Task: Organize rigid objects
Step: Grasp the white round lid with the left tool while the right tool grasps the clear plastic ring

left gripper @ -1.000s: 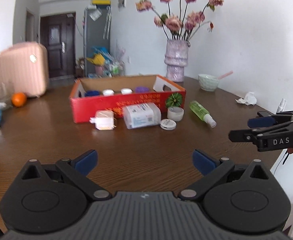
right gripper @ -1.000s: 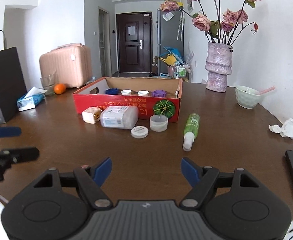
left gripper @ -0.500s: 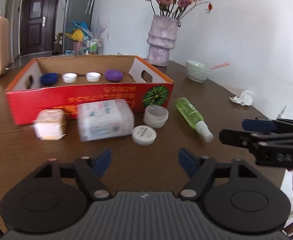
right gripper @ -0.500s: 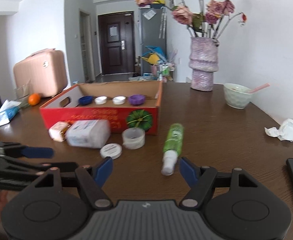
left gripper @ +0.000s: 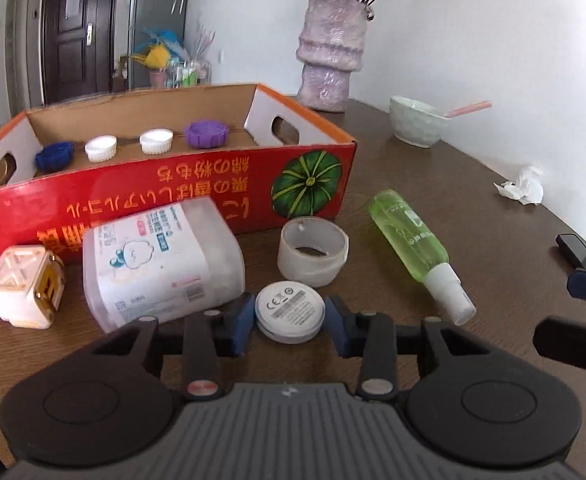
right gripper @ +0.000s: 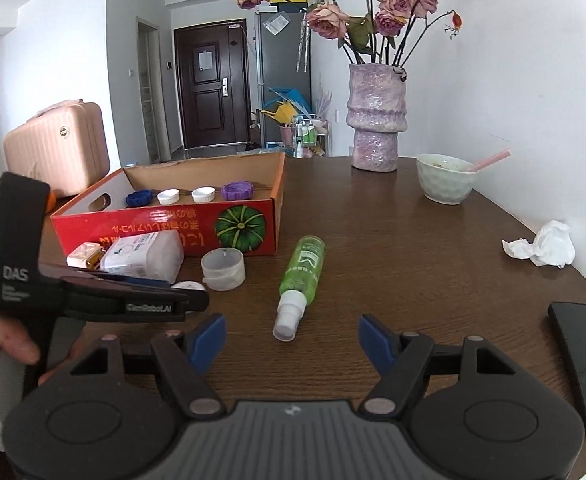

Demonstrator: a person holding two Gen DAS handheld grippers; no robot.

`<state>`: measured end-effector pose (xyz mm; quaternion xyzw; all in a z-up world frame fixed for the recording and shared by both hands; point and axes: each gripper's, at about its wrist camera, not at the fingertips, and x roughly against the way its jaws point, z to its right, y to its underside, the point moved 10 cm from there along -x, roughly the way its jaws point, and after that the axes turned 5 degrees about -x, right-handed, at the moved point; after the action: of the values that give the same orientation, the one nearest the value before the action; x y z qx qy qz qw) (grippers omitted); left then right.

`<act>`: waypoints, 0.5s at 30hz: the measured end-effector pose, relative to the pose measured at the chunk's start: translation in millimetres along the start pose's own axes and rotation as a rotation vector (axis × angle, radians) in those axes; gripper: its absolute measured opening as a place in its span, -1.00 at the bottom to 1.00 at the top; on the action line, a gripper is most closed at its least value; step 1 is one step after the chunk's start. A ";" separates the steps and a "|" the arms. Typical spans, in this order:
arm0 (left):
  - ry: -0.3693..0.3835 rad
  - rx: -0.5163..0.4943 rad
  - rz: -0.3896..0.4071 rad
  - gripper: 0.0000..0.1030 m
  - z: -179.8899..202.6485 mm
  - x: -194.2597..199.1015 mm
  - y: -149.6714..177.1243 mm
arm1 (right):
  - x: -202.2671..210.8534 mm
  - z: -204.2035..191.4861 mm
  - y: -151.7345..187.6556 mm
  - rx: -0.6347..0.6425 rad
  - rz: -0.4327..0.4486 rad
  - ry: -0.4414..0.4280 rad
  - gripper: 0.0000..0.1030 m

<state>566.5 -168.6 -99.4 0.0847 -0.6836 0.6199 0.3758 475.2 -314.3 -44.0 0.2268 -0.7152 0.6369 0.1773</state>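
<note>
While its jaws have just been closing, left gripper brackets round white lid w/ pads at its sides, just in front of red box; right gripper gapes wide, empty, nr green bottle.

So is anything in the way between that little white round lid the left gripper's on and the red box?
Yes. The translucent cup stands directly behind the white round lid, between it and the red box. The box's front wall also has to be cleared. The left gripper, whose jaws have just been closing, already brackets the lid.
</note>
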 end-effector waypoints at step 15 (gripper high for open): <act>-0.103 0.112 0.089 -0.23 -80.0 124.1 62.5 | -77.9 -67.1 -22.0 0.151 -0.022 -0.076 0.38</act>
<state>475.6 -38.6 -75.6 0.1066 -0.6695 0.6680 0.3068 550.0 -242.0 -59.5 0.2715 -0.6686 0.6781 0.1394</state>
